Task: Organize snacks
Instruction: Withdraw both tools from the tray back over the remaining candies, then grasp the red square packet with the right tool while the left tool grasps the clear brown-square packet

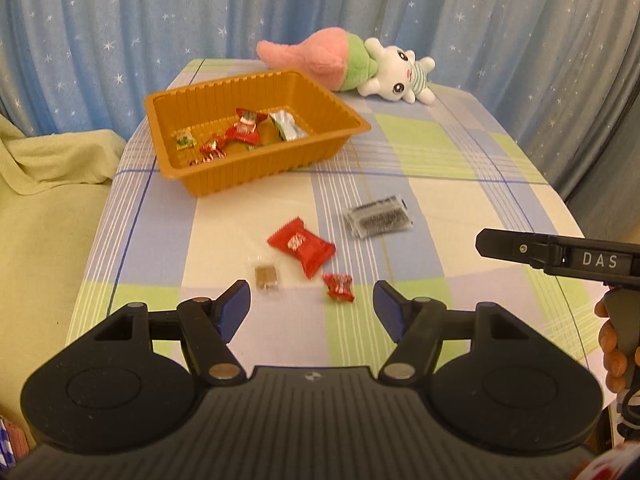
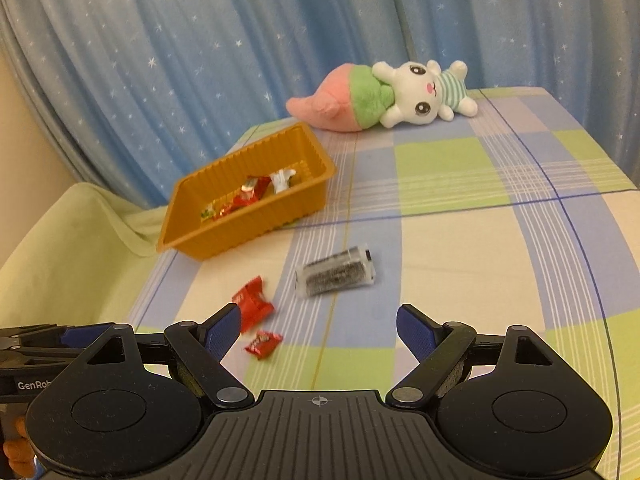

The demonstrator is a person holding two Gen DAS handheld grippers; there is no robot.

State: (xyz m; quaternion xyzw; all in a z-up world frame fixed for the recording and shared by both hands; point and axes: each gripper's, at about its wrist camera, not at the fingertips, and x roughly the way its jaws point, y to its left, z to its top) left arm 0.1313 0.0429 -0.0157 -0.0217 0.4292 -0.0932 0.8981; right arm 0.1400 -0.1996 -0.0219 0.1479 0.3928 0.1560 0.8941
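An orange tray (image 1: 200,178) (image 2: 224,240) at the table's far left holds several wrapped snacks (image 1: 244,130) (image 2: 250,196). On the cloth lie a large red packet (image 1: 301,246) (image 2: 252,304), a small red candy (image 1: 338,287) (image 2: 263,345), a clear packet with a brown piece (image 1: 265,276) and a clear packet of dark snack (image 1: 378,216) (image 2: 336,271). My left gripper (image 1: 312,300) is open and empty, just short of the small red candy. My right gripper (image 2: 320,322) is open and empty, near the dark snack packet; it also shows in the left wrist view (image 1: 484,242).
A plush rabbit in a pink-and-green carrot (image 1: 352,66) (image 2: 384,96) lies at the table's far edge. A blue starred curtain (image 2: 200,60) hangs behind. A yellow-green blanket (image 1: 44,200) lies left of the table.
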